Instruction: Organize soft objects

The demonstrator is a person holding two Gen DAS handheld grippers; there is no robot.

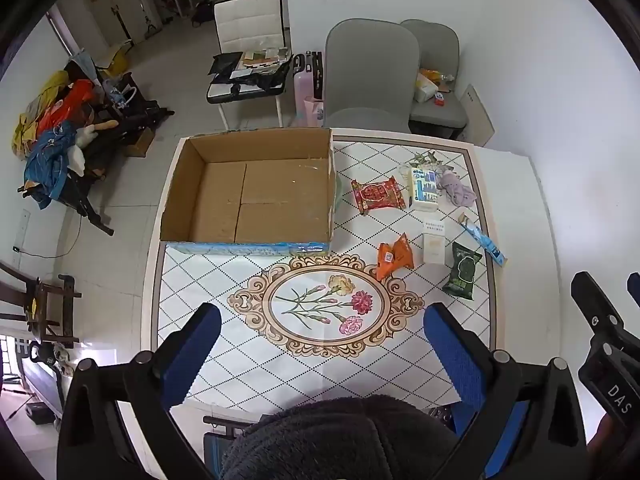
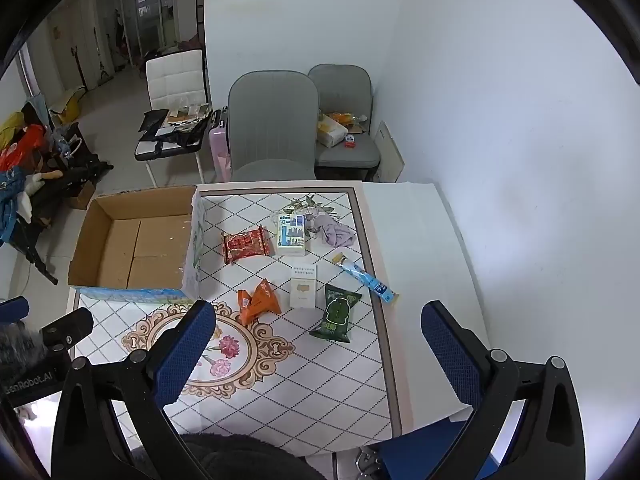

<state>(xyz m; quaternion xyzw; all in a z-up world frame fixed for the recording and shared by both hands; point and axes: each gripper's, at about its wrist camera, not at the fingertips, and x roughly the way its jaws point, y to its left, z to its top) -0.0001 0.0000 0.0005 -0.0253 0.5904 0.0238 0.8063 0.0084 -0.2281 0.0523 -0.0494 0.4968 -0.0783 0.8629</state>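
Cardboard box (image 1: 256,196), empty, table's left: presumably the destination. Packets, including green packet (image 2: 336,314), and purple cloth (image 2: 336,234) lie loose beside it. Left gripper (image 1: 322,344) and right gripper (image 2: 318,350): spread wide, holding nothing, hovering short.

On your table (image 2: 280,392) the cardboard box (image 2: 132,240) sits at the far left. To its right lie a snack packet (image 2: 245,244), a tissue pack (image 2: 291,234) and a cloth (image 2: 335,233) in a row; nearer you, another packet (image 2: 259,301), a small box (image 2: 303,291), a pouch (image 2: 337,314) and a tube (image 2: 367,278)
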